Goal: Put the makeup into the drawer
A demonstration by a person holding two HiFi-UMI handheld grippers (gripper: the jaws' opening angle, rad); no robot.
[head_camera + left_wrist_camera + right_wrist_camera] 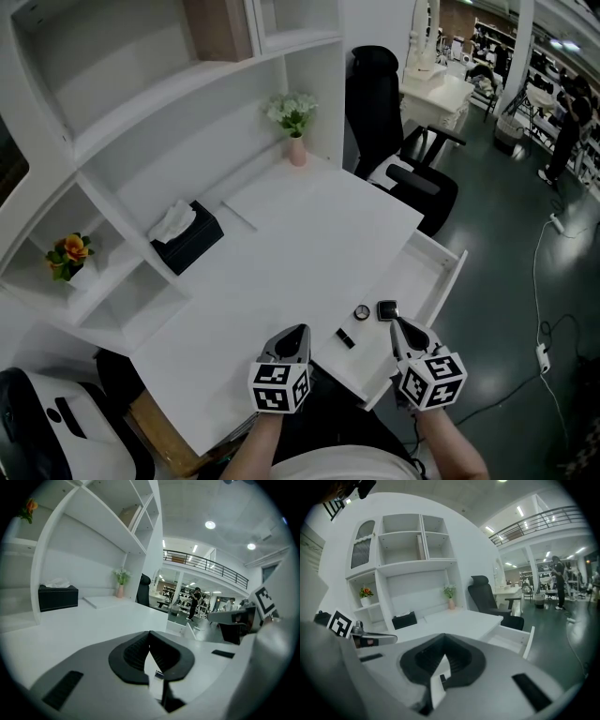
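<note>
Desktop makeup (362, 312) reads clearly overhead alone; left hand-held gripper (149, 634) and right hand-held gripper (443, 638) seem pressed together.

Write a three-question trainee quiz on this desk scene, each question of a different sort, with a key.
1. True or false: the drawer at the side of the desk stands open.
2. How many makeup items lie on the desk just ahead of the grippers?
3. The right gripper is: A) open, B) shut on a compact, C) shut with nothing between its fingers.

Key: 1 true; 2 three; 3 C.
</note>
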